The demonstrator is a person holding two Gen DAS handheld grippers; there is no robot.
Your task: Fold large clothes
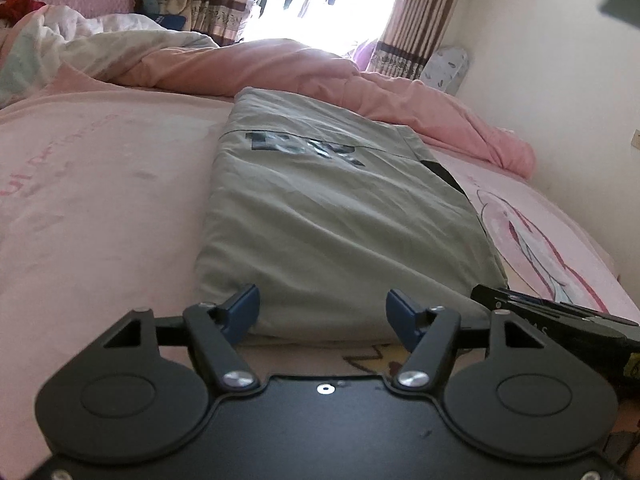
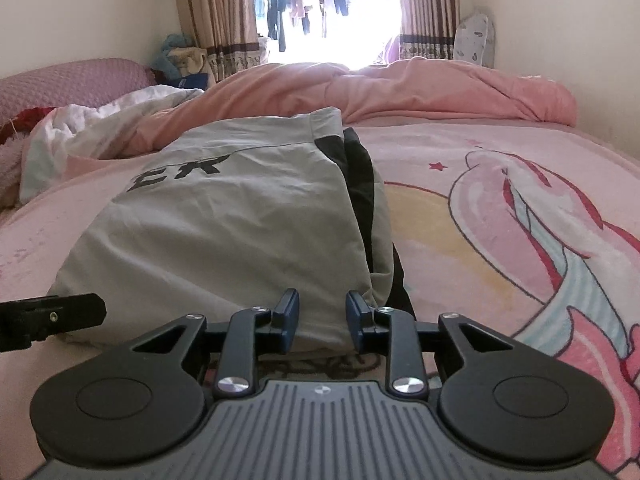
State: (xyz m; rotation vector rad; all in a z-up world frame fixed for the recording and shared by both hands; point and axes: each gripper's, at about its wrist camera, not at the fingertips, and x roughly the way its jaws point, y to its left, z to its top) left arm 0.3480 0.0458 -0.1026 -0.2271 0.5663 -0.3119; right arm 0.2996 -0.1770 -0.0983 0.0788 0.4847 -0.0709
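Daylight floods in from window (image 1: 320,0) ahead, blown out white in both my views; hanging clothes (image 2: 304,4) there read as silhouettes. Bed (image 2: 500,220) softly lit, shadows faint. Fisheye bends walls at edges, corners vignette dark. Left view slightly soft, hazy glare near curtains (image 1: 408,20).

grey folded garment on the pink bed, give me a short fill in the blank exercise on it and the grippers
1. The grey folded garment with black lettering lies on a pink ____ printed bed cover.
2. The garment's side panel along its right edge is ____ in colour.
3. Both the left gripper and the right gripper sit at the garment's ____ edge, jaws apart.
4. Beyond the garment lies a rumpled ____ quilt.

Missing words: unicorn; black; near; pink
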